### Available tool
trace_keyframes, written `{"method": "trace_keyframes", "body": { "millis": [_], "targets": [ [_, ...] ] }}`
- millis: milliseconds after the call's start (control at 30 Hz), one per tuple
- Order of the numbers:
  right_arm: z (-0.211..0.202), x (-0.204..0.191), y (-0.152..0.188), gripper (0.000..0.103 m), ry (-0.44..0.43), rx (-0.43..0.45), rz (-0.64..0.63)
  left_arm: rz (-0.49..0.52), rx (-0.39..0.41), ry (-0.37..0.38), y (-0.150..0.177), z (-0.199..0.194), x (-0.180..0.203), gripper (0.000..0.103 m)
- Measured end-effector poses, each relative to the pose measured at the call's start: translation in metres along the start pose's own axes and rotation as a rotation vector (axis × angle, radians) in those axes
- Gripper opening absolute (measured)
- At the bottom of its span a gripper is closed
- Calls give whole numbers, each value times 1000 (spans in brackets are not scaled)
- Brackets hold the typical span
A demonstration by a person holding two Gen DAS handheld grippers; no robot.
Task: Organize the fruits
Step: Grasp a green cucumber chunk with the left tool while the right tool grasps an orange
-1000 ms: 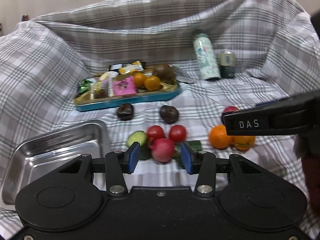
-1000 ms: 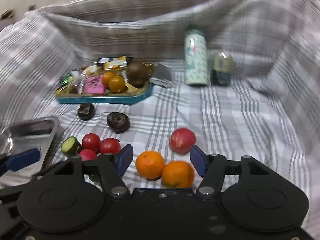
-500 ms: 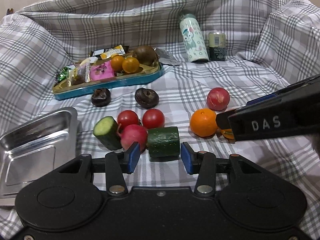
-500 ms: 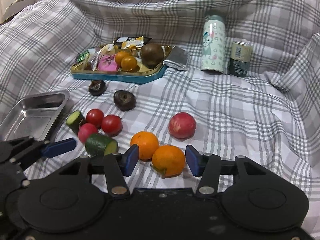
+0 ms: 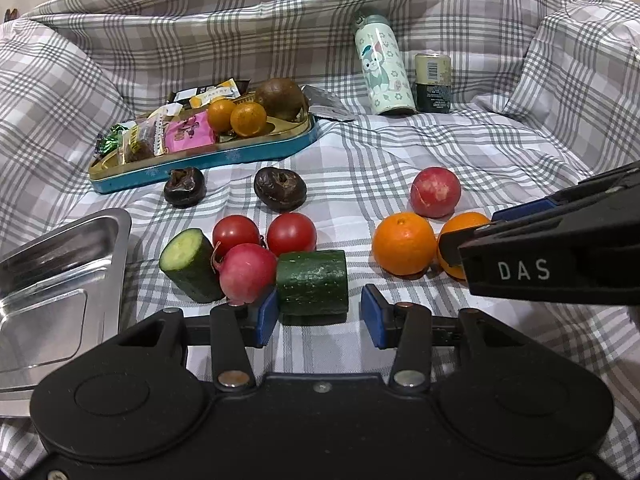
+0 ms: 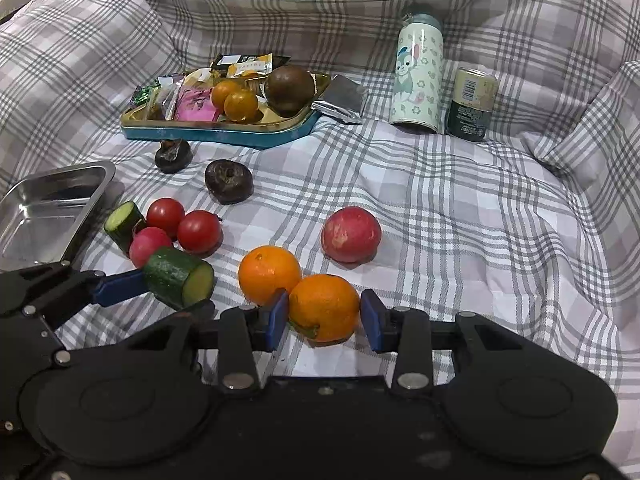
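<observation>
On the checked cloth lie two oranges, a red apple (image 6: pixel 351 234), two tomatoes (image 5: pixel 291 233), a pink radish (image 5: pixel 248 267) and two cucumber pieces. My left gripper (image 5: pixel 319 317) is open, its blue pads on either side of the near cucumber piece (image 5: pixel 312 282), which rests on the cloth. My right gripper (image 6: pixel 324 318) is open around the near orange (image 6: pixel 324 306), pads close to its sides. The second orange (image 6: pixel 269 274) sits just left of it. The other cucumber piece (image 5: pixel 191 264) lies beside the radish.
A steel tray (image 5: pixel 52 280) stands at the left. A blue tin (image 5: pixel 200 152) with snacks, two small oranges and a brown fruit sits at the back. Two dark shrivelled fruits (image 5: pixel 280 189) lie before it. A bottle (image 5: pixel 383 72) and a can (image 5: pixel 433 82) stand at the back right.
Both grippers have moved forward and down. The left now straddles the cucumber piece; the right now straddles the near orange, with its jaws narrower than before.
</observation>
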State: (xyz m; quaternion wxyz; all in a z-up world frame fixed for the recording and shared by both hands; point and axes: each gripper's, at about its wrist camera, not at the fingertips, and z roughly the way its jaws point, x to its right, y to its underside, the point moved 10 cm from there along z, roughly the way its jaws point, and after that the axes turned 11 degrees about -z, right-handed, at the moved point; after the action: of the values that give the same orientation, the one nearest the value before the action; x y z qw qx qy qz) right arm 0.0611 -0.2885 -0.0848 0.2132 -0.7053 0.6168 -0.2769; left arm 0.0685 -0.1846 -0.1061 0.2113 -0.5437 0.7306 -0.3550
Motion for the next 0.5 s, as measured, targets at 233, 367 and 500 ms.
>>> {"method": "trace_keyframes", "body": {
  "millis": [233,367,500],
  "targets": [
    [1,-1,1,44,-14,-3,-2,-40,-92,45,-5,4,-7,52],
    [2,-2,1,44,-17,-7,-7,-8,-79,56,-5,5,-4,52],
    [3,-2,2,45,-23,-8,-13,-13,-31,67,-3,5,-7,44]
  ]
}}
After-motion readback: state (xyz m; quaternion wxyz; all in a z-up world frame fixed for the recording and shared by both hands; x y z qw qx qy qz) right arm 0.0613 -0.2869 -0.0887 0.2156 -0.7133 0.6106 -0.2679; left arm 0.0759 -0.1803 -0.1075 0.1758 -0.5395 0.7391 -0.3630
